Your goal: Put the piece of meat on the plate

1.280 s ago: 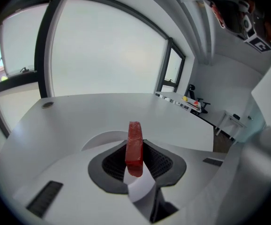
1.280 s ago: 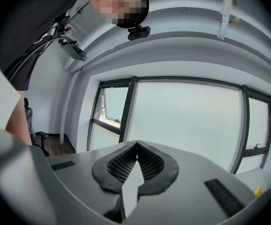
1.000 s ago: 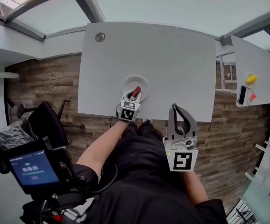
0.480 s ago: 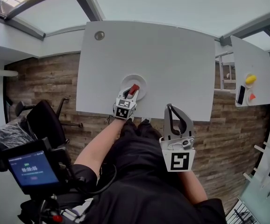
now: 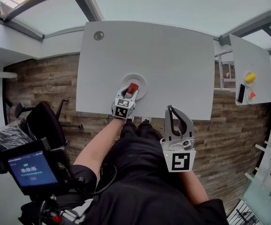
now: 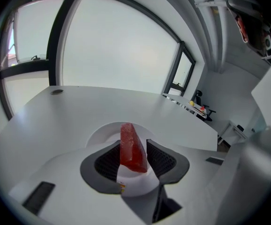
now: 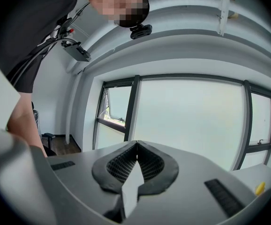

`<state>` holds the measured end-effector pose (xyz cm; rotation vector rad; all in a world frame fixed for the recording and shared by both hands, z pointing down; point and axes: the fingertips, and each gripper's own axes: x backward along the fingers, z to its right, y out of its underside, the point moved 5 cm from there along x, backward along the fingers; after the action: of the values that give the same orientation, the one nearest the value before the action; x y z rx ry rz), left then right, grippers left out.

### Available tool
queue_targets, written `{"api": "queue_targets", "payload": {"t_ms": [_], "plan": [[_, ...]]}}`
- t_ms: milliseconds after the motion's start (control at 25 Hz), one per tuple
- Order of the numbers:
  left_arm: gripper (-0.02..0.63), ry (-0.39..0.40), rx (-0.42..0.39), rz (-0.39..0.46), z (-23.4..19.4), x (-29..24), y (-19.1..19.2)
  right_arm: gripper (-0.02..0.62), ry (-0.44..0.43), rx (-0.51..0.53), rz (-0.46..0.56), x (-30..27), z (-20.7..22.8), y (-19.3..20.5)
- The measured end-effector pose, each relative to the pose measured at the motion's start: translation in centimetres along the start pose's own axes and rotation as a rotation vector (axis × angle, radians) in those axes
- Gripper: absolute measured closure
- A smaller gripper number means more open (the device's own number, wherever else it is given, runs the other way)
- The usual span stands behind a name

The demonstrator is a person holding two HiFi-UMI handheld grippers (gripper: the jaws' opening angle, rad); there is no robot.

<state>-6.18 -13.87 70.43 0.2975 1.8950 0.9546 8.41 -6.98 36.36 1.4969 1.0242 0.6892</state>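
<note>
White table (image 5: 173,55), big windows behind. Left gripper (image 5: 131,94) over the plate's (image 6: 102,130) near rim, jaws opening. Piece of meat (image 6: 131,149) dead centre between them, standing on end, long axis up, plate just below and ahead of the tips. Probably only needs backing straight off without tipping it. Right gripper (image 7: 136,144) pressed together, empty, well off to the side.
</note>
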Motion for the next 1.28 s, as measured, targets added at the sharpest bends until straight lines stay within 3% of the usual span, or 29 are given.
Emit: {"api": "queue_targets", "payload": {"t_ms": [520, 800, 1280], "plan": [[0.413, -0.009, -0.067, -0.038, -0.4, -0.9, 1.0, 0.591, 0.013, 0.023, -0.019, 0.7, 0.1, 0.2], [0.36, -0.013, -0.054, -0.074, -0.7, -1.2, 1.1, 0.591, 0.033, 0.032, -0.027, 1.3, 0.0, 0.1], [0.35, -0.029, -0.108, -0.07, -0.3, -1.1, 0.2, 0.591, 0.061, 0.031, -0.026, 2.1, -0.4, -0.2]]}}
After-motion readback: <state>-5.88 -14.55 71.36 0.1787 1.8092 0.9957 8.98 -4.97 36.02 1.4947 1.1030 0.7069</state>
